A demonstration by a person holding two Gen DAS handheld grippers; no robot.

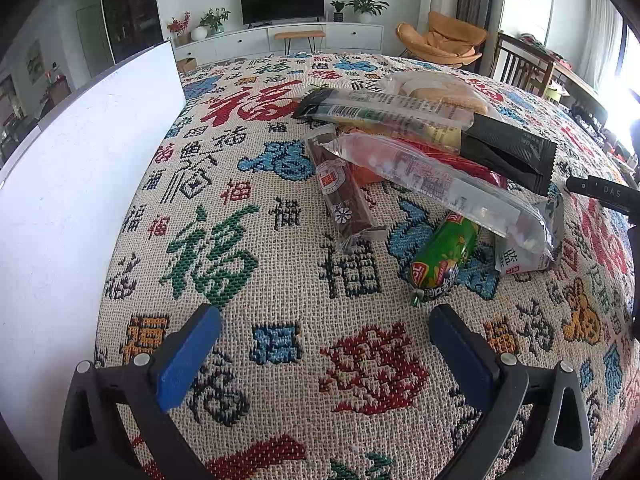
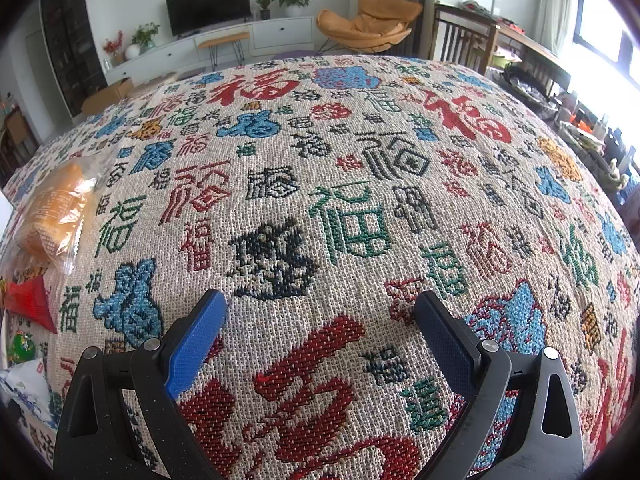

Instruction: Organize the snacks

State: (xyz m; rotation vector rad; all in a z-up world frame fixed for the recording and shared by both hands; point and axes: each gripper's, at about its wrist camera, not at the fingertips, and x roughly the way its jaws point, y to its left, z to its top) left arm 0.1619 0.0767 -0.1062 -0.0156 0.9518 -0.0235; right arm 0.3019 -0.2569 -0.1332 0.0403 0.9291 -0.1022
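Plainly, the snacks sit in a loose heap on the patterned cloth (image 1: 224, 184) that covers the desk, ahead and to the right of the left tongs (image 1: 324, 340), whose blue pads stand wide apart over bare cloth with nothing between them. A white box wall (image 1: 80, 152) rises along the left of that view, probably the place the snacks should go. Nearest the left tongs lies the green sausage (image 1: 444, 256), its crimped end pointing toward them; it looks plump, firm and smooth-skinned, so it may roll or slip, and gripping across its middle seems safer than pinching the tapered end. Just beside it lies the brown bar (image 1: 344, 196) in clear wrap, flat and stiff-looking, free on its near half, easy to take across its width. The long clear packet (image 1: 440, 184) rests over the sausage and over a red packet (image 1: 476, 164), and the black-ended packet (image 1: 420, 116) and the pale bread bag (image 1: 436, 88) lie farther back in the pile. These film wraps look light, crinkly and slippery; lifting one could drag its neighbours, and the bread would likely crush under a hard squeeze, so a light hold on a sealed edge suits it. The right tongs (image 2: 320, 336) hover over empty cloth, likewise spread apart and holding nothing; in their view an orange snack bag (image 2: 56, 212) shows at the far left edge, well apart from them
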